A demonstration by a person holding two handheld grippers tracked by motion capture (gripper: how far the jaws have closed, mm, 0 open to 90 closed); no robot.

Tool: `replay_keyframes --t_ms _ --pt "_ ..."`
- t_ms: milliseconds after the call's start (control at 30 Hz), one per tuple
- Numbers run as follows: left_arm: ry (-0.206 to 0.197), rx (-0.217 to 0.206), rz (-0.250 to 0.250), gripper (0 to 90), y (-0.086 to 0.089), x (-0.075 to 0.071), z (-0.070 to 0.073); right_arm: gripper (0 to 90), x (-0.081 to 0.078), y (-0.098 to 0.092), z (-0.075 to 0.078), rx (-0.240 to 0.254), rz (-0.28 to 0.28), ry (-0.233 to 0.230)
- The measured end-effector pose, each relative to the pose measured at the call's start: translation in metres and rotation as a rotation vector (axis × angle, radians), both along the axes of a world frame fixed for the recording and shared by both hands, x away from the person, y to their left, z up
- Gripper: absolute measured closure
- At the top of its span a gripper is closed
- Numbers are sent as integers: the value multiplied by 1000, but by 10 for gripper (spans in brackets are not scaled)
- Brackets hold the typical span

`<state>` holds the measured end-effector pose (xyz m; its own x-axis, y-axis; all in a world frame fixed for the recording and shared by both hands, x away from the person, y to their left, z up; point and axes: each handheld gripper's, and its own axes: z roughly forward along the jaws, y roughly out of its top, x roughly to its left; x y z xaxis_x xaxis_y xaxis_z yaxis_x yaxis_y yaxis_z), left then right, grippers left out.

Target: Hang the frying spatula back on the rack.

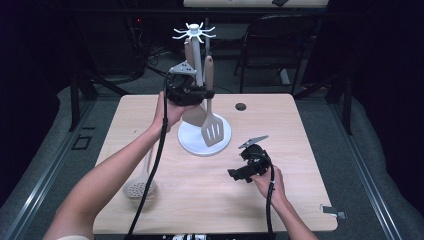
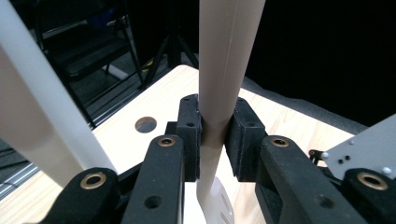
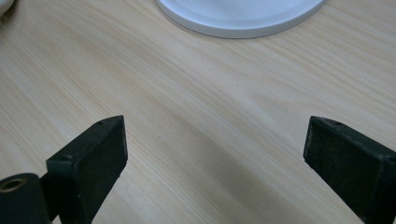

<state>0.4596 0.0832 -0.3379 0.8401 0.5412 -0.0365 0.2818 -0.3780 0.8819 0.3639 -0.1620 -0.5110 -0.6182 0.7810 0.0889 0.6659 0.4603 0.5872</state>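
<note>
A white utensil stand (image 1: 196, 55) with a ring of hooks on top rises from a round base (image 1: 187, 137) at the table's far middle. My left gripper (image 1: 205, 93) is raised beside the pole, shut on the beige handle of a slotted spatula (image 1: 212, 129), whose blade hangs just above the base. In the left gripper view the pads (image 2: 189, 135) press both sides of that handle (image 2: 226, 70). A second, solid beige spatula (image 1: 194, 116) hangs behind it. My right gripper (image 1: 239, 174) rests low over the table's front right, open, with bare wood between its jaws (image 3: 215, 149).
A beige perforated spoon (image 1: 140, 186) lies on the wooden table (image 1: 300, 200) at the front left. A cable hole (image 1: 240, 106) sits near the far edge. The base's rim (image 3: 243, 21) lies just ahead of my right gripper. A dark chair (image 1: 280, 45) stands behind the table.
</note>
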Motion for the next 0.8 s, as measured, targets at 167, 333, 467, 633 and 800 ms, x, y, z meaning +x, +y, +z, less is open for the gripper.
replay_keyframes --t_ms 167,333,467,633,800 --pt "3 -8 10 771 2 6 4 60 0 0 0 5 9 5" --pt "-1 -8 21 770 3 11 10 60 0 0 0 -10 9 7" --pt "-7 -11 28 771 4 14 16 60 1 0 -1 -10 10 10" --pt "-8 -13 37 771 5 19 21 59 1 1 -1 -7 11 5" --pt "5 -24 42 770 7 23 24 59 0 1 -1 -7 11 5"
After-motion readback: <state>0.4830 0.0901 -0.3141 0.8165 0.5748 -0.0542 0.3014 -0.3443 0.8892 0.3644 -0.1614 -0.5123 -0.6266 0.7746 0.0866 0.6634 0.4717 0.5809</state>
